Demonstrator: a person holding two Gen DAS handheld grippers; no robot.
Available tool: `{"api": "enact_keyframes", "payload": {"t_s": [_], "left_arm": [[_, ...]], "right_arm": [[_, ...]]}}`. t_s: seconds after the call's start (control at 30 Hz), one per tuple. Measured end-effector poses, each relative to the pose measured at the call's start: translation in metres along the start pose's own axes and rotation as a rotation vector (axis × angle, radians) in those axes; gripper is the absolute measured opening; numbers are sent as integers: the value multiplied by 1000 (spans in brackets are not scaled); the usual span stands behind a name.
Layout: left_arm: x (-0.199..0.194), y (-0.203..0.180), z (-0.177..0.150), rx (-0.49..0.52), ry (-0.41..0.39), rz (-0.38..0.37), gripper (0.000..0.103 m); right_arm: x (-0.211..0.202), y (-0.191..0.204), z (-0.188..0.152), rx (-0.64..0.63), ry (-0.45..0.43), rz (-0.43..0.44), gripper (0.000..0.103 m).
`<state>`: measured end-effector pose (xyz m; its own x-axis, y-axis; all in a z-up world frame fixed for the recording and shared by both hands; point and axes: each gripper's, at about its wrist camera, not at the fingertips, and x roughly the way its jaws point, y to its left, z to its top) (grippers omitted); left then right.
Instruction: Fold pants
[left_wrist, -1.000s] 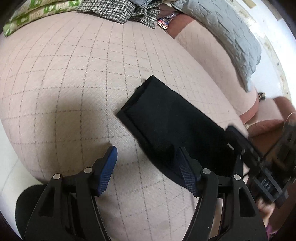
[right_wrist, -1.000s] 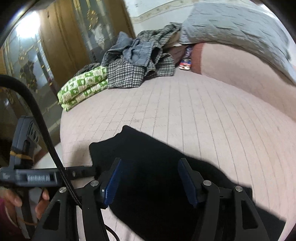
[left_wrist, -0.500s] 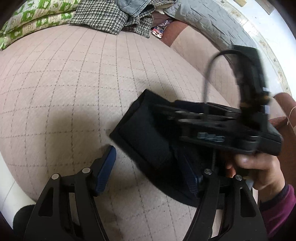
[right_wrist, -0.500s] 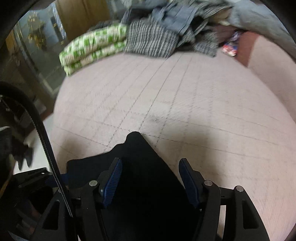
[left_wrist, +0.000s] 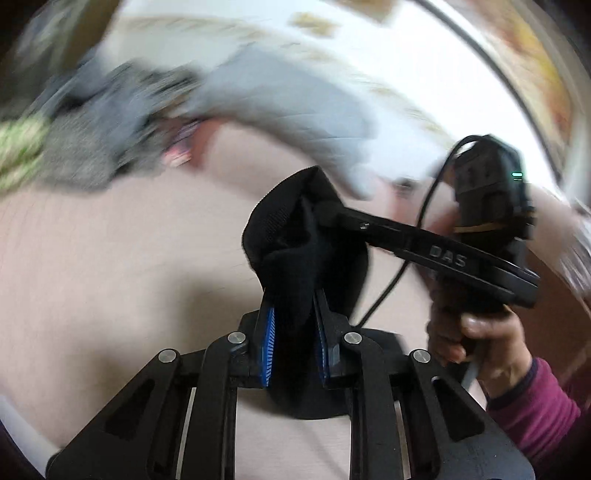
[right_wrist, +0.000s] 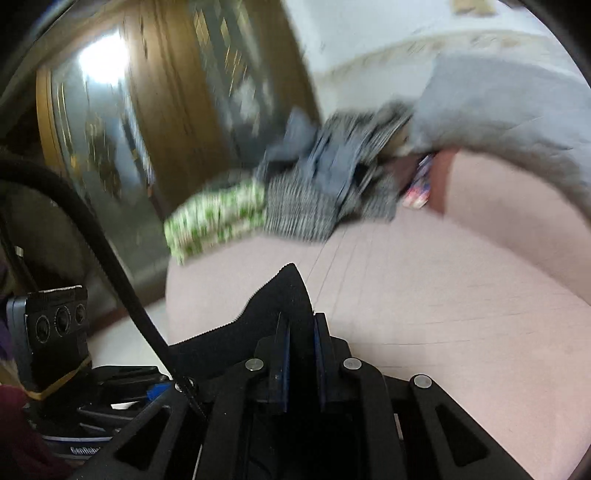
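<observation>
The black pants (left_wrist: 280, 229) hang bunched above the pink quilted bed (left_wrist: 110, 277). My left gripper (left_wrist: 291, 299) has its jaws closing, and its blue pads press a fold of the black fabric from both sides. From the right, my right gripper (left_wrist: 323, 216) reaches in, held by a hand (left_wrist: 476, 332) in a maroon sleeve, its tip buried in the upper edge of the pants. In the right wrist view the pants (right_wrist: 284, 295) rise as a peak between the fingers of the right gripper (right_wrist: 301, 325); these jaws are closing too and pinch the cloth.
A pile of checked and grey clothes (right_wrist: 325, 192) and a folded green-and-white cloth (right_wrist: 218, 218) lie at the bed's far end. A grey quilt (right_wrist: 498, 110) drapes along the right. A wooden glass-fronted cabinet (right_wrist: 147, 110) stands beyond the bed's left edge.
Both grippers went from wide open over the flat folded pants to closed on the fabric. The pants have been lifted off the bed and bunched, and both views tilted upward.
</observation>
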<state>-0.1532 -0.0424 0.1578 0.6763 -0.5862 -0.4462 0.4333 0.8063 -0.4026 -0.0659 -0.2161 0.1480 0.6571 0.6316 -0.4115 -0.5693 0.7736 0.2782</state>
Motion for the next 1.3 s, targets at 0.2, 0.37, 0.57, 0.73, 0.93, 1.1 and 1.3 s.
{"api": "enact_keyframes", "payload": {"t_s": [0.2, 0.37, 0.57, 0.73, 0.93, 1.1, 1.3], "left_arm": [[68, -91, -36, 190, 150, -155, 17], [142, -129, -93, 270, 377, -201, 17], [112, -129, -81, 313, 414, -304, 39], [82, -102, -45, 319, 291, -280, 56], [114, -87, -32, 376, 301, -145, 56], [156, -64, -33, 387, 337, 34, 56], [161, -44, -34, 326, 330, 34, 56]], "right_arm": [[-105, -76, -85, 242, -55, -213, 10], [-107, -130, -164, 451, 111, -426, 10], [-156, -138, -182, 581, 22, -509, 50], [-171, -122, -180, 619, -32, -386, 55], [-135, -105, -184, 541, 92, -378, 47], [-121, -71, -149, 317, 83, -415, 8], [-122, -95, -166, 361, 175, -455, 7]]}}
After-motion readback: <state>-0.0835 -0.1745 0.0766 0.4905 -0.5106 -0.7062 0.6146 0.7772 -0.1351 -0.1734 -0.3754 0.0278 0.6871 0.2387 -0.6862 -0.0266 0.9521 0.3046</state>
